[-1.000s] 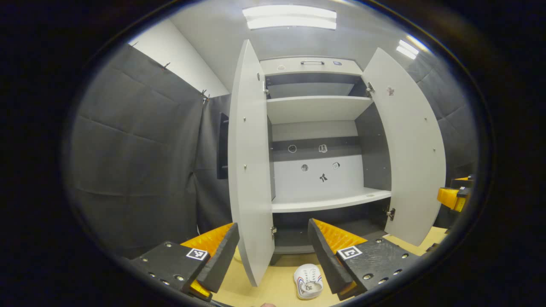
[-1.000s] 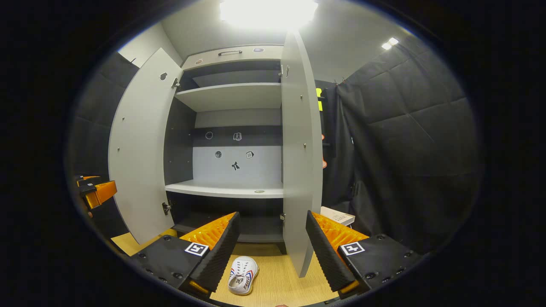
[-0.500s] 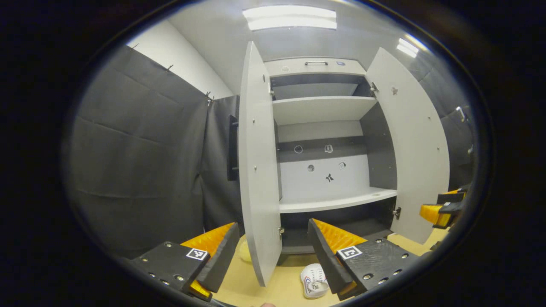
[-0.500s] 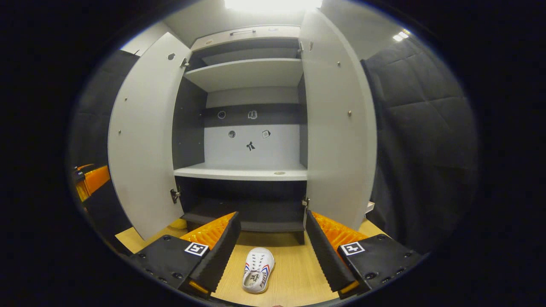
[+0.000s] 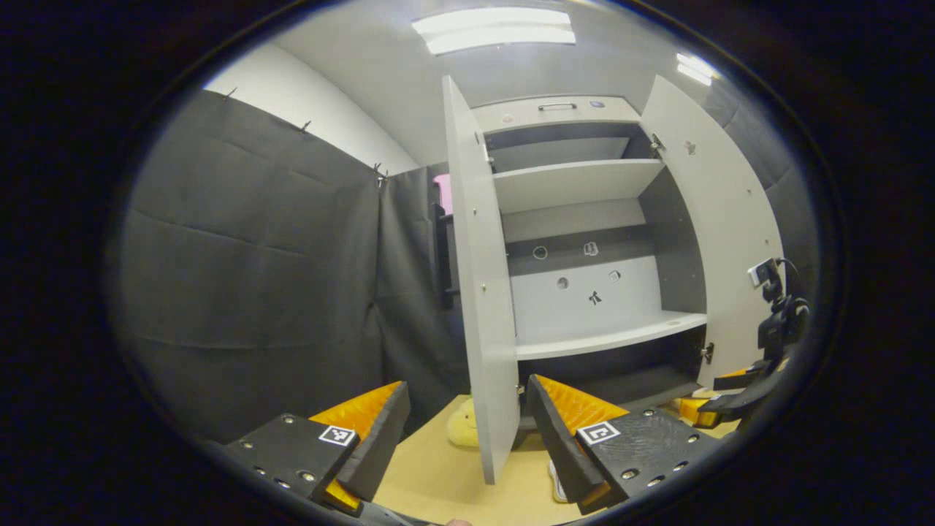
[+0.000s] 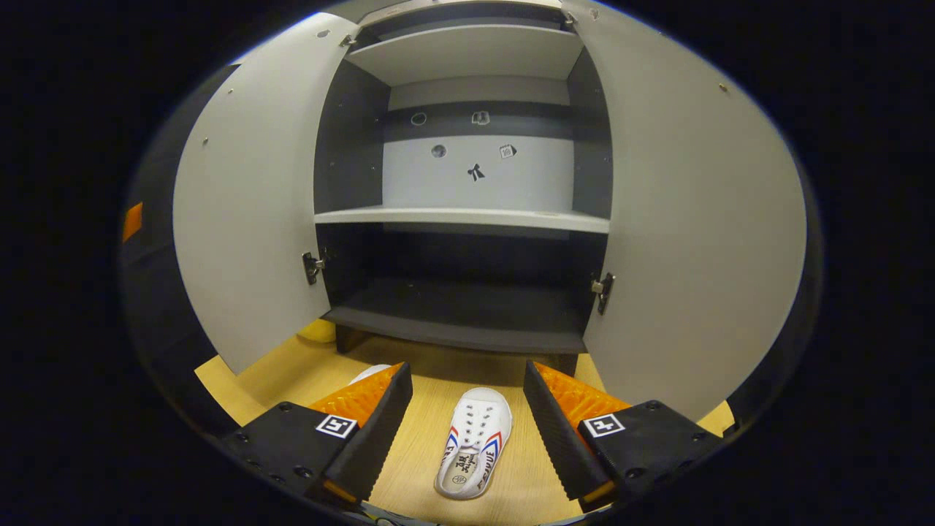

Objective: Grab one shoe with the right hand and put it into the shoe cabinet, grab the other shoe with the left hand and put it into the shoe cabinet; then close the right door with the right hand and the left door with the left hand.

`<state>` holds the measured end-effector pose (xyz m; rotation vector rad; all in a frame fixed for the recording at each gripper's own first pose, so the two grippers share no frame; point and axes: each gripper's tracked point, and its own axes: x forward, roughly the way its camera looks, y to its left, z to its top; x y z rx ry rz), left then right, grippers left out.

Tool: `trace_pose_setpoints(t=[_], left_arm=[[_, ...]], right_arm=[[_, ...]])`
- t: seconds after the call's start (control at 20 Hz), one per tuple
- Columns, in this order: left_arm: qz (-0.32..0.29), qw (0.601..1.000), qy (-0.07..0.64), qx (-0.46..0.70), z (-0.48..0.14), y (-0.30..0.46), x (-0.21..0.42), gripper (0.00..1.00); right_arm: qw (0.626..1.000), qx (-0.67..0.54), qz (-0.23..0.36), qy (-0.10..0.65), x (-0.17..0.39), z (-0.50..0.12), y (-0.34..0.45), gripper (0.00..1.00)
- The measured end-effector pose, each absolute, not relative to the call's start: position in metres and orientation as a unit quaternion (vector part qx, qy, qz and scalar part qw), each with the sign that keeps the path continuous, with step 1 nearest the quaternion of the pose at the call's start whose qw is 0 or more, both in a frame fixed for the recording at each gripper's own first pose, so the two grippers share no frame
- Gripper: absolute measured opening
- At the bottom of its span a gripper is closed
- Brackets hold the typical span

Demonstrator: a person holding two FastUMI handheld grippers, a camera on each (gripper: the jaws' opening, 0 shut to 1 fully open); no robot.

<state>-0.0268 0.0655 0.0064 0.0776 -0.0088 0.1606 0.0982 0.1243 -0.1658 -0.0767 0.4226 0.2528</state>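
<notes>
A white shoe [image 6: 475, 453] with red and blue stripes lies on the wooden floor [image 6: 511, 504] in front of the shoe cabinet [image 6: 460, 321]. It shows low between the fingers of my open right gripper [image 6: 466, 380], which hovers above it without touching. A sliver of the second white shoe [image 6: 369, 374] peeks from behind the left finger. In the left gripper view my left gripper [image 5: 467, 391] is open and empty, facing the edge of the left door [image 5: 482, 292]. An edge of a shoe [image 5: 556, 482] shows beside its right finger. The right gripper [image 5: 738, 394] hangs low at the far right.
Both cabinet doors stand wide open, the left door [image 6: 248, 219] and the right door [image 6: 694, 219]. The light shelf [image 6: 460, 217] and the dark bottom shelf hold nothing. A yellow object [image 5: 464, 431] lies on the floor by the left door's foot. Black cloth walls [image 5: 256, 292] close the booth.
My right gripper has moved down and toward the cabinet, so the shoe now lies centred between its fingers. The left gripper view has swung left, and the shoe slipped behind its right finger.
</notes>
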Motion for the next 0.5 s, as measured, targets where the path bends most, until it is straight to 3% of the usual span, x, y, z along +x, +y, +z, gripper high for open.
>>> trace_pose_setpoints(t=[0.5], left_arm=[[0.119, 0.991, 0.016, 0.051, -0.005, 0.088, -0.039, 0.94]], right_arm=[[0.923, -0.042, 0.153, 0.35, 0.104, -0.275, 0.145, 0.96]])
